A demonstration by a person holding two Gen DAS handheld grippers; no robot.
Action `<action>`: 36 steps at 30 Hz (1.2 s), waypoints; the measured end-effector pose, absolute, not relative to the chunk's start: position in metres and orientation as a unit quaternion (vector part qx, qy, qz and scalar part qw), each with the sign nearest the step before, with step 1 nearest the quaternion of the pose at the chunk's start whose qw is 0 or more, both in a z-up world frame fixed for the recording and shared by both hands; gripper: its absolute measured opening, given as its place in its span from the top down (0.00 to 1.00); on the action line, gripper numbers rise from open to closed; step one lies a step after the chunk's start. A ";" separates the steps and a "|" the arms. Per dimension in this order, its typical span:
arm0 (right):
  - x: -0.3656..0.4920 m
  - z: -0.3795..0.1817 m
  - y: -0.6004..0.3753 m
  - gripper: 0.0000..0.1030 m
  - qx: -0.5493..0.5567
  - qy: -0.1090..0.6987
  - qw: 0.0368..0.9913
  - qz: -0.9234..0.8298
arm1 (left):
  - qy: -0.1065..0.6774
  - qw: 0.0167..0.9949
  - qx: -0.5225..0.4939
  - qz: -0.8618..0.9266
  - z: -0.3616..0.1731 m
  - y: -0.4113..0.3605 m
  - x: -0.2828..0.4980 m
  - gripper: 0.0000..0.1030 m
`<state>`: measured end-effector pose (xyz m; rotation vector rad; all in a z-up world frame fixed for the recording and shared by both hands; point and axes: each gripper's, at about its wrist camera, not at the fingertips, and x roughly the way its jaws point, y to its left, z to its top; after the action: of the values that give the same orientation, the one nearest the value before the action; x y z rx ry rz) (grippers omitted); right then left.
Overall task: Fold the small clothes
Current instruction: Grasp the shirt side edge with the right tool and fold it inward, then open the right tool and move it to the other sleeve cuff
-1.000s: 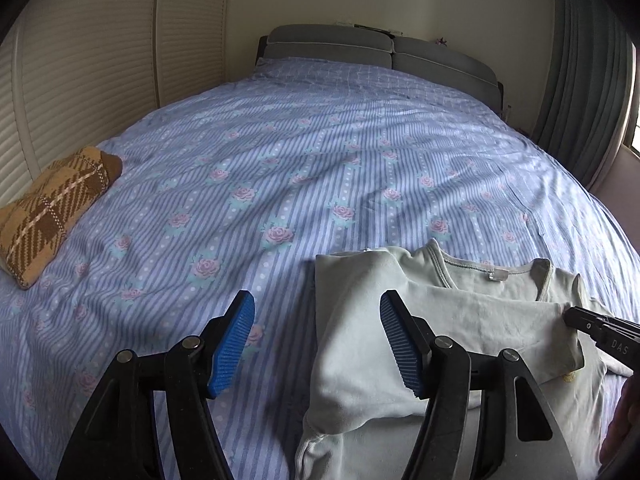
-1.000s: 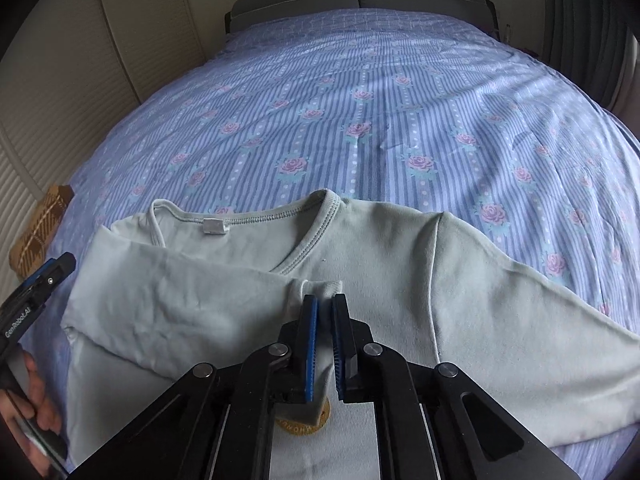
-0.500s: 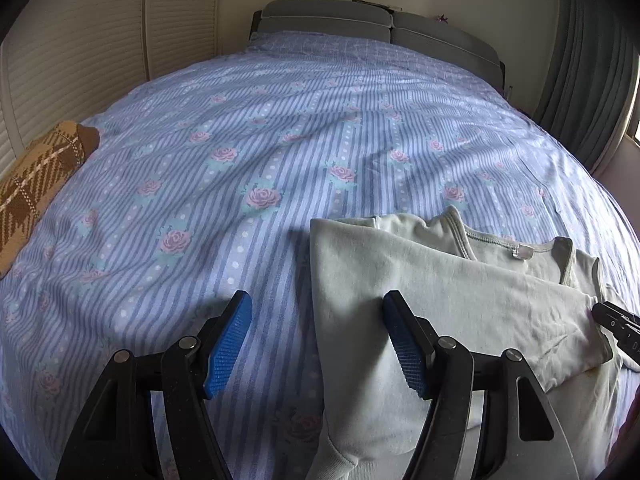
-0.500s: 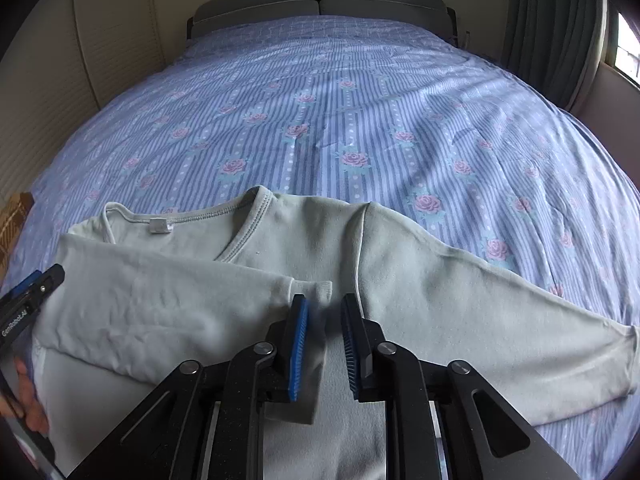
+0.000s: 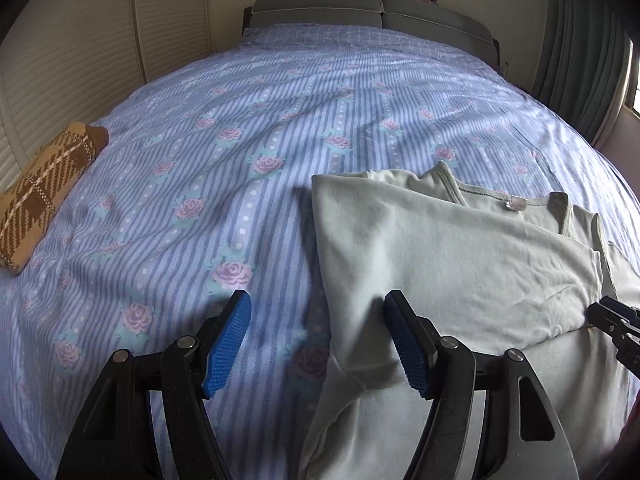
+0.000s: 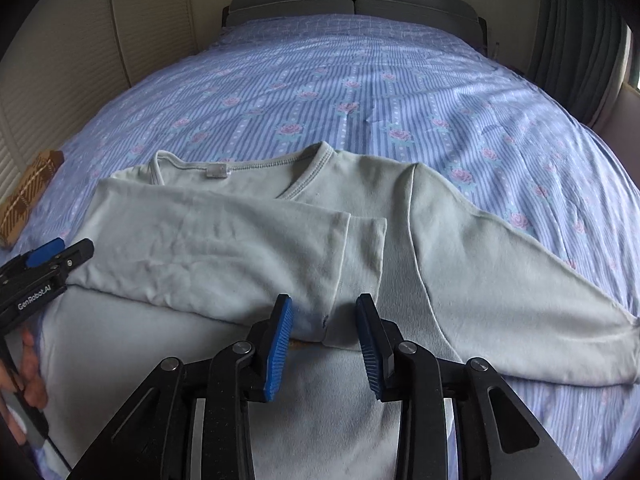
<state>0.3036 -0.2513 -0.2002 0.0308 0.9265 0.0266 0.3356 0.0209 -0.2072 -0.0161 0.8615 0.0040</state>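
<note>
A pale green long-sleeved shirt [image 6: 460,240] lies flat on the bed, neck away from me. One sleeve [image 6: 224,248] is folded across the chest, and its cuff [image 6: 362,252] rests near the middle. My right gripper [image 6: 324,340] hovers just short of that cuff; its jaws are opening and the pads touch no cloth. My left gripper [image 5: 318,340] is open and still opening over the shirt's [image 5: 440,248] folded left edge. One pad is above the cloth, the other above the sheet. Each view shows the other gripper's tip at its edge.
The bed has a blue striped sheet with roses [image 5: 240,152]. A folded brown plaid knit [image 5: 44,188] lies near its left edge. A grey headboard [image 6: 352,0] stands at the far end, louvred doors on the left, curtains on the right.
My right gripper, shut on the sleeve cuff a second ago, has opened and let it go. The cuff now lies on the chest. My left gripper has sunk closer to the shirt's left edge.
</note>
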 end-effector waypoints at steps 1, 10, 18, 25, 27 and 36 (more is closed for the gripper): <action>0.303 -0.203 -0.256 0.67 0.029 0.446 0.895 0.015 | 0.420 0.907 -0.008 0.005 -0.209 0.025 0.336 0.30; 0.264 -0.158 -0.279 0.52 0.051 0.397 0.916 0.002 | 0.384 0.923 -0.021 -0.020 -0.160 0.005 0.318 0.31; 0.173 -0.119 -0.403 0.44 0.079 0.349 0.926 -0.117 | 0.367 0.924 0.007 -0.109 -0.124 -0.120 0.290 0.31; 0.139 -0.135 -0.534 0.45 0.146 0.362 0.905 -0.171 | 0.378 0.903 0.044 -0.197 -0.130 -0.252 0.266 0.30; 0.141 -0.146 -0.558 0.45 0.161 0.368 0.902 -0.156 | 0.383 0.899 0.057 -0.205 -0.136 -0.278 0.263 0.30; 0.178 -0.190 -0.611 0.68 0.205 0.385 0.896 -0.086 | 0.386 0.899 0.079 -0.194 -0.153 -0.331 0.267 0.30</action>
<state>0.1777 -0.6106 -0.1902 0.4243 0.7981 -0.1788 0.2671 -0.3307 -0.1529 0.1638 0.7982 -0.4022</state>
